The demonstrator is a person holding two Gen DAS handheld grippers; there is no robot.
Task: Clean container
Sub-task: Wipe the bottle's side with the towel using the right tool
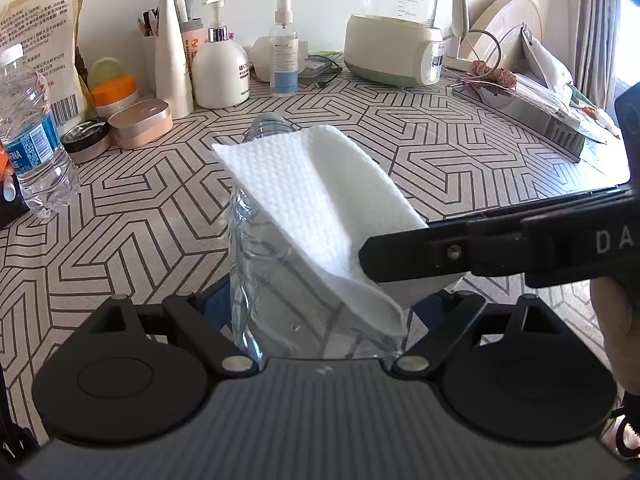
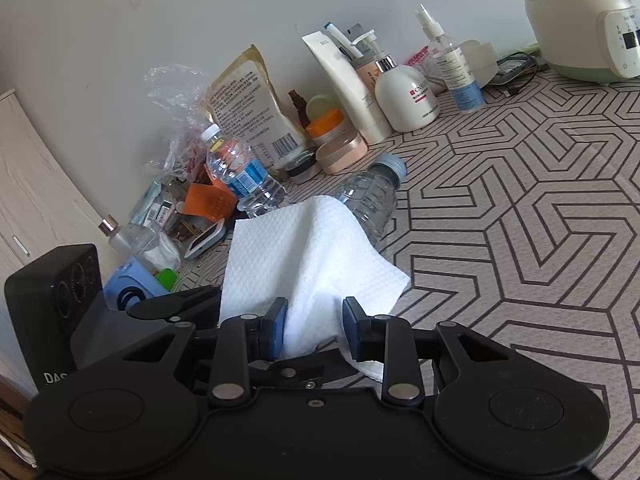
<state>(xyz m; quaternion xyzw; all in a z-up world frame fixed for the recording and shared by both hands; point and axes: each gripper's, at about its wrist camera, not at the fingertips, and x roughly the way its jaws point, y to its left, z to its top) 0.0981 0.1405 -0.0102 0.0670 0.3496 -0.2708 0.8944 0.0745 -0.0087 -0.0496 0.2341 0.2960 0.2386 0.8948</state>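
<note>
A clear plastic bottle [image 1: 268, 264] with a blue-grey cap lies pointing away from me between the fingers of my left gripper [image 1: 320, 312], which is shut on it above the patterned table. A white textured wipe [image 1: 308, 196] is draped over the bottle's top. My right gripper [image 1: 370, 256] comes in from the right and is shut on the wipe's near edge. In the right wrist view the wipe [image 2: 308, 256] sits between the blue pads of the right gripper [image 2: 314, 328] and covers most of the bottle [image 2: 372, 196].
A second water bottle [image 1: 28, 136] with a blue label stands at left. Toiletries, a white pump bottle [image 1: 220, 68], a spray bottle [image 1: 284, 52] and small tins line the back wall. A kettle on its base [image 1: 396, 32] stands at back right. A tray [image 1: 532, 108] lies at right.
</note>
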